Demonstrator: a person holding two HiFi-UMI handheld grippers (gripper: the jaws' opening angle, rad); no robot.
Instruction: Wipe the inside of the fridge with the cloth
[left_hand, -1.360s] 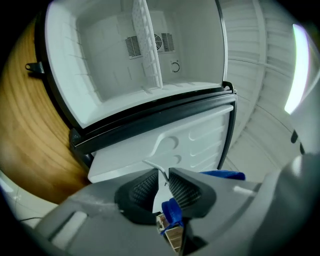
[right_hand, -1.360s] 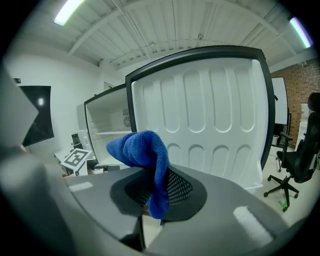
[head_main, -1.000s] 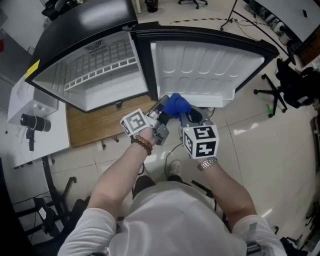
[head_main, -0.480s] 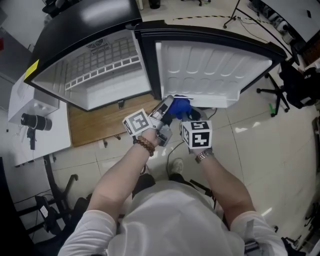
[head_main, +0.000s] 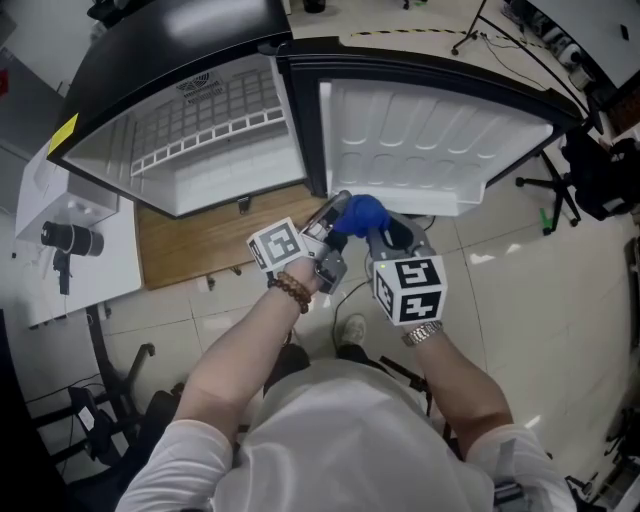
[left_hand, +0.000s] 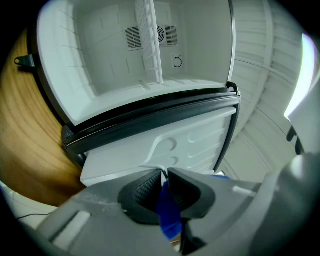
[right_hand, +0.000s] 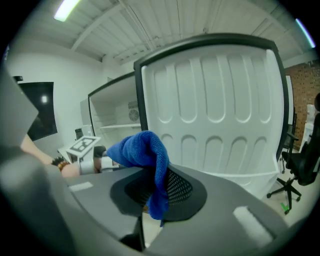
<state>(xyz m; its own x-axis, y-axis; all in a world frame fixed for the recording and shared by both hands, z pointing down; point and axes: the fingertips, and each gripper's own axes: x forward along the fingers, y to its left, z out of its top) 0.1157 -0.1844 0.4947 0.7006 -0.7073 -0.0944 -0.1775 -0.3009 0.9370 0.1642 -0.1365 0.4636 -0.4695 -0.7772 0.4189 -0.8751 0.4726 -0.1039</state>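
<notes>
Right gripper has drawn back slightly. It and the left gripper both clamp the blue cloth, held outside the fridge before its open door, above a tiled floor beside a wooden board.

Lab: swivel chair, mounted camera

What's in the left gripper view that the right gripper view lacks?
Left only: the wooden board under the fridge. Right only: a marker cube, a beaded bracelet, an office chair, a ceiling light. Both: the blue cloth pinched in that view's own jaws, and the open door's white inner panel.
</notes>
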